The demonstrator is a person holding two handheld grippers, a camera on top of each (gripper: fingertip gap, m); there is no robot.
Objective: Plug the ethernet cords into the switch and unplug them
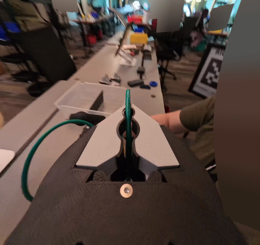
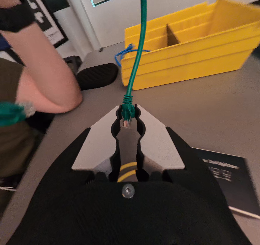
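Right gripper [image 2: 127, 112] pinches the green rubber-booted plug [image 2: 127, 111] at mid-frame; left gripper [image 1: 128, 111] clamps the limp, light green ethernet cord [image 1: 42, 143]; hold the rigid boot.

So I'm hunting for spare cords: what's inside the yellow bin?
The yellow bin shows a brown divider and bare ribbed walls. A blue cord loops at its left end. The near wall hides the floor, so more could lie there.

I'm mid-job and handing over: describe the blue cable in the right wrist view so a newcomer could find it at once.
Start at the big yellow bin on the grey table. At the bin's left end, against its corner, lies a thin blue cable in a loose loop. It is slimmer and paler than the green ethernet cord, whose plug sits in the jaws of the right gripper.
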